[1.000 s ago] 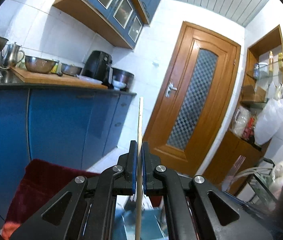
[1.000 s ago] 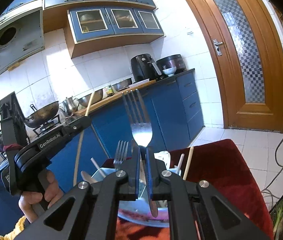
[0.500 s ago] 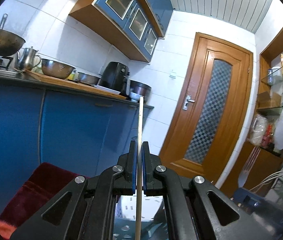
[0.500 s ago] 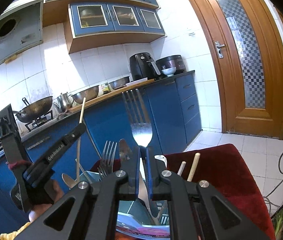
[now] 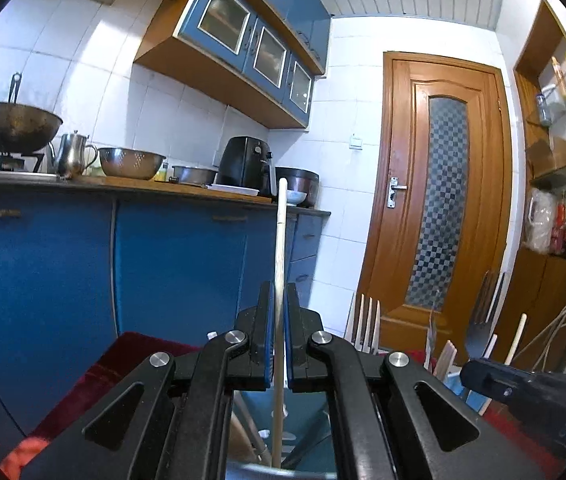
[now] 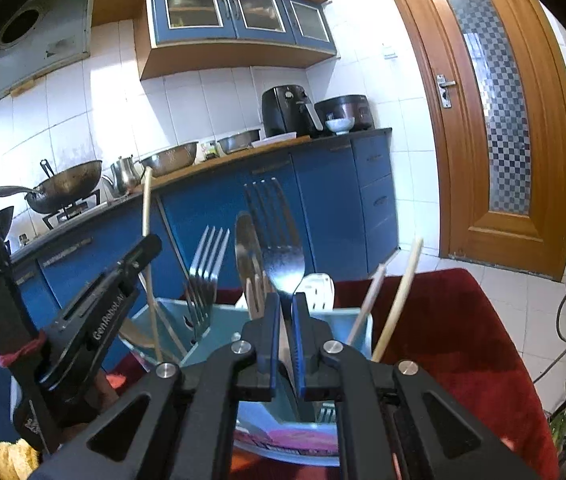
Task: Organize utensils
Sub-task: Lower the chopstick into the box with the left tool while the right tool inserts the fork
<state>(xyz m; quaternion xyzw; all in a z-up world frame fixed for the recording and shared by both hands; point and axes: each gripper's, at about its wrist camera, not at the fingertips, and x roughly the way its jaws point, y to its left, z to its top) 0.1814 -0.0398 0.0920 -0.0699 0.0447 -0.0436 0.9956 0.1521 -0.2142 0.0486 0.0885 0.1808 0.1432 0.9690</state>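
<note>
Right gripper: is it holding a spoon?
No. The right gripper is shut on a fork, tines pointing up, above the utensil holder.

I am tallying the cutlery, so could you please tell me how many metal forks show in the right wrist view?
2: one fork gripped upright in the right tool, another fork standing in the holder. Others may be hidden.

wooden chopstick [image 5: 281, 240] upright, centre frame, lower end inside pale blue holder [image 6: 219, 312]. dark steel fork [image 6: 279, 240] tines up, centre frame, handle down into holder. second fork [image 6: 205, 268], knife [image 6: 249, 252], more sticks [image 6: 399, 300] standing in it.
</note>
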